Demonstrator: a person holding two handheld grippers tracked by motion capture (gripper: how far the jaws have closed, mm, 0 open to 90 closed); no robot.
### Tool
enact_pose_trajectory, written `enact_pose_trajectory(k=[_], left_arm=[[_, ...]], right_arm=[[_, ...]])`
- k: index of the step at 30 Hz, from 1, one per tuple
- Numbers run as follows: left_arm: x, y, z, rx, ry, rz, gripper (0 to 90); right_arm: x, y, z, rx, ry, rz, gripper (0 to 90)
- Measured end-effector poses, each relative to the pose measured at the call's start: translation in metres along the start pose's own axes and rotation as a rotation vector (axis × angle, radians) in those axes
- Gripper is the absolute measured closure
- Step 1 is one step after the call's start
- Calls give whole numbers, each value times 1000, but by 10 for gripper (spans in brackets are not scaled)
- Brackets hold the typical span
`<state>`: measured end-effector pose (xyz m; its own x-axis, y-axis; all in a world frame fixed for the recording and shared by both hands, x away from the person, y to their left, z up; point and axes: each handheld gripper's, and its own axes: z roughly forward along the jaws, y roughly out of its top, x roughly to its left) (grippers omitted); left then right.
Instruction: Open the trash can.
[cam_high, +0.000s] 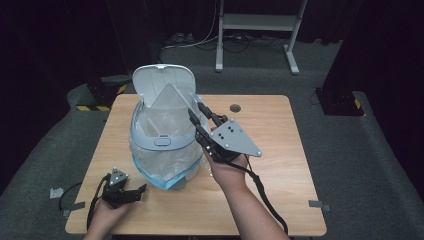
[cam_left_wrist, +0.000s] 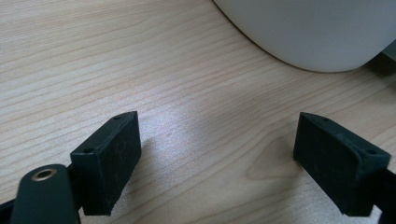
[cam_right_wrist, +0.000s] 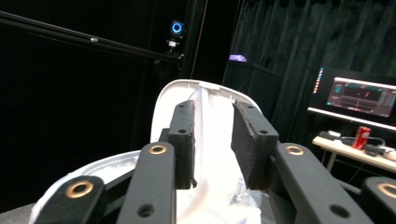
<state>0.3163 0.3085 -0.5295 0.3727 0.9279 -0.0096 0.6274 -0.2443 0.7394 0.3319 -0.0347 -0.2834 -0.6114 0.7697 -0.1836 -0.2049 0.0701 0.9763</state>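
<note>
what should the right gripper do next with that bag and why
Probably close again on the raised corner of the bag liner and draw it out over the bin's rim. The right gripper holds its jaws slightly parted around that peak, not pressing it, and the plastic stands up untucked. The left gripper rests open on the table.

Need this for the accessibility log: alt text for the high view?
A white lidded plastic bin with a clear liner bag stands on a wooden table; the right gripper lifts a peak of bag above its rim, while the left gripper rests open nearby.
</note>
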Motion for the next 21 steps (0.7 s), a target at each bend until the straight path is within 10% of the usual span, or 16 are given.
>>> enact_pose_trajectory(k=[11,21], left_arm=[[0,0,0,0,2,1,151],[0,1,1,1,-2,3,152]], right_arm=[[-9,-8,-14,23,-21,16,693],[-18,-54,-33,142,-64,41,689]])
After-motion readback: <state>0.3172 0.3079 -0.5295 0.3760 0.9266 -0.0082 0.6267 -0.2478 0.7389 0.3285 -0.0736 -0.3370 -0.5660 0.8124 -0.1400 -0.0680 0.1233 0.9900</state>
